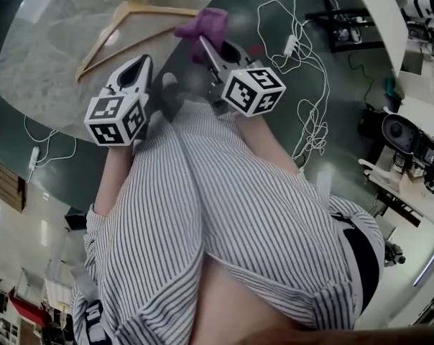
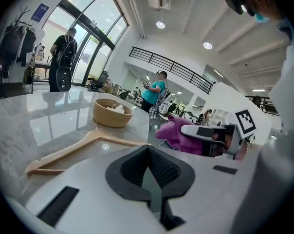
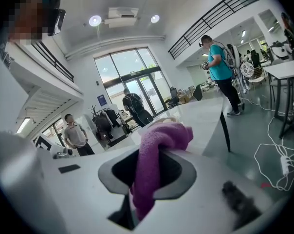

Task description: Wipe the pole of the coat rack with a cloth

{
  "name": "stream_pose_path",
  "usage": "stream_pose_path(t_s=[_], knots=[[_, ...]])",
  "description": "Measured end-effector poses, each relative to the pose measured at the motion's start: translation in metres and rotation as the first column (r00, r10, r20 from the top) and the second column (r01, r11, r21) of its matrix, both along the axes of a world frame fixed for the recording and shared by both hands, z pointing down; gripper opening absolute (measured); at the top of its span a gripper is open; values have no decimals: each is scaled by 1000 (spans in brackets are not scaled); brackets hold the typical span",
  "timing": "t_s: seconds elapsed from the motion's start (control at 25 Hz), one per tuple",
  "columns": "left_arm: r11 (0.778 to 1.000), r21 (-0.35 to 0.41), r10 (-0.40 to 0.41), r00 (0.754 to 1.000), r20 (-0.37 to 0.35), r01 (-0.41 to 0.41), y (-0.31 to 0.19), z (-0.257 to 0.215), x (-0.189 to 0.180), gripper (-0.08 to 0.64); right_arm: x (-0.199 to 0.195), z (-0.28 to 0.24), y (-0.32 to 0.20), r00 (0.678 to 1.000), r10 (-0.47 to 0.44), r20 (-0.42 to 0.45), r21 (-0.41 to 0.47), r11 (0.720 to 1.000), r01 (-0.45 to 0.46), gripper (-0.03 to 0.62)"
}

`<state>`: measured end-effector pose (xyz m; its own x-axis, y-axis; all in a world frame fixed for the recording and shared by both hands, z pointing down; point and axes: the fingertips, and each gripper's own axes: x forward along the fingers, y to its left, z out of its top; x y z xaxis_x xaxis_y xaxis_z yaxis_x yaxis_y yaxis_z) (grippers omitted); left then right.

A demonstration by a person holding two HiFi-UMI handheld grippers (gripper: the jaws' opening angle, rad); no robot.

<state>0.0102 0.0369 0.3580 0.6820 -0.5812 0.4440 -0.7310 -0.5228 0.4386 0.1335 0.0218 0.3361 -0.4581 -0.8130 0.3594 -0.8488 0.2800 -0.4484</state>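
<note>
Two handheld grippers point away from the person's striped shirt [image 1: 224, 214] in the head view: the left gripper [image 1: 140, 69] over the edge of a grey marble table [image 1: 44, 63], the right gripper [image 1: 203, 43] just beside it. The purple terry cloth [image 1: 205, 23] sticks out past the right gripper's tips, and its long axis runs along the jaws towards the table. In the right gripper view the same cloth [image 3: 154, 152] rises as a strip from between the jaws and folds over to the right at its top end.

Only the head view shows the tangle of white cables [image 1: 303, 70] on the dark floor at right. The left gripper view shows a pale wooden clothes hanger [image 2: 83, 145] lying flat on the marble, a round wooden bowl [image 2: 112, 112] behind it, and far off at the left edge a coat rack hung with dark garments [image 2: 13, 43]. That rack [image 3: 103, 121] appears again, small, in the right gripper view, well apart from the cloth. Its pole cannot be made out in either view.

The left gripper [image 2: 148, 155] has its dark pads pressed together with nothing between them. The right gripper [image 3: 146, 172] has its jaws clamped on the lower part of the cloth, which fills the narrow gap between them.
</note>
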Motion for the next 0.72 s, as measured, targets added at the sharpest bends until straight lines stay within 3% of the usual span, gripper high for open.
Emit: stream_pose_path(t_s=[0.44, 0.72], knots=[[997, 10, -83, 997, 4, 83, -91, -4, 33, 11, 17, 3, -83, 988, -151, -12, 11, 988, 151, 75], [994, -20, -109, 993, 40, 110, -95, 10, 34, 11, 23, 11, -97, 988, -156, 1, -1, 988, 156, 75]])
